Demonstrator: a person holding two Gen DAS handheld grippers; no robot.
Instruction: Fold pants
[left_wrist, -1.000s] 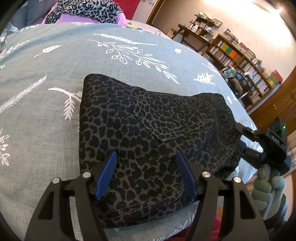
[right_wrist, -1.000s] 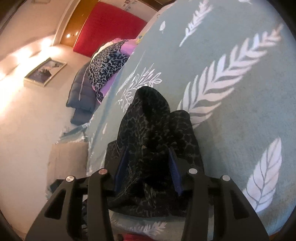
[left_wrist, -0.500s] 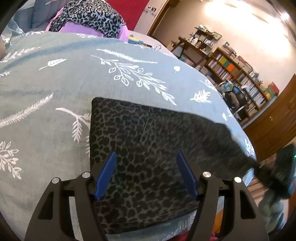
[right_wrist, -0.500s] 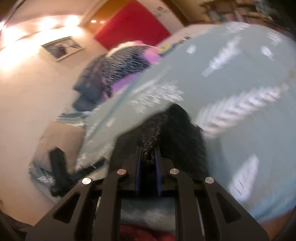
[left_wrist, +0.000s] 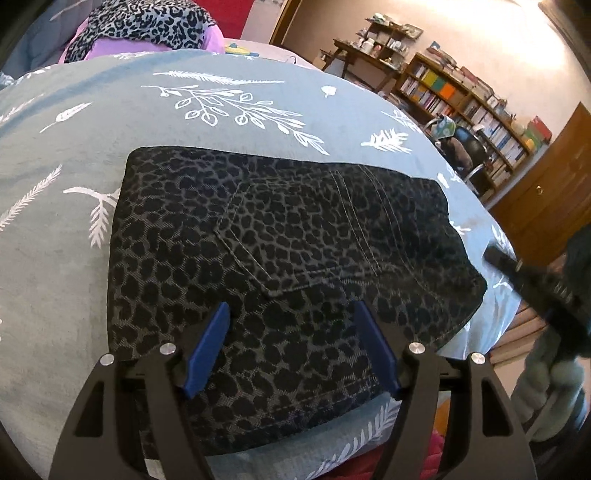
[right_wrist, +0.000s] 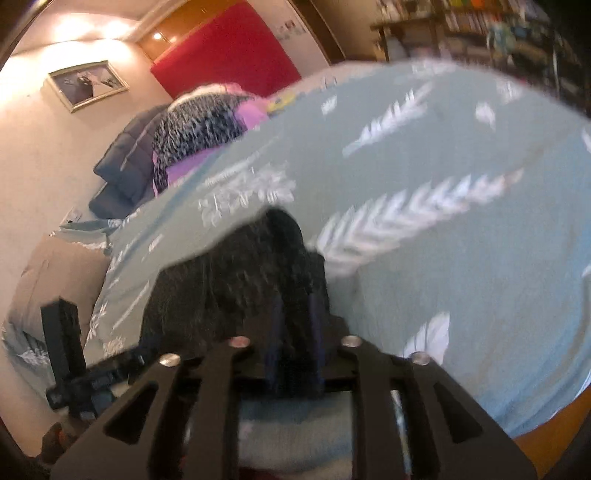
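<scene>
- A bedroom, with a big bed under a blue-green cover (left_wrist: 155, 122) that has white leaves printed on it. Bookshelves (left_wrist: 476, 107) stand far off on the right, and a red panel (right_wrist: 229, 62) is on the far wall.
- The pants (left_wrist: 280, 251) lie on the near part of the bed. They are dark with spots, and they are folded into a thick block with a back pocket on top.
- The left gripper (left_wrist: 291, 347) hangs over the near edge of the pants. Its blue fingers (left_wrist: 208, 347) are spread wide and hold nothing.
- The right gripper (right_wrist: 293, 343) is at the right end of the pants. Its fingers look pressed close on a bunched bit of the cloth, but the picture is blurry.
- The cloth looks like thick jeans. I think it is soft and bends, but it is a bit heavy and keeps a crease well.
- It does not look slippery, and it cannot break.
- A pinch on only the top layer would likely open the fold.
- The best spot to grab is a thick edge or corner, through all the layers, with one gripper at each end.
</scene>
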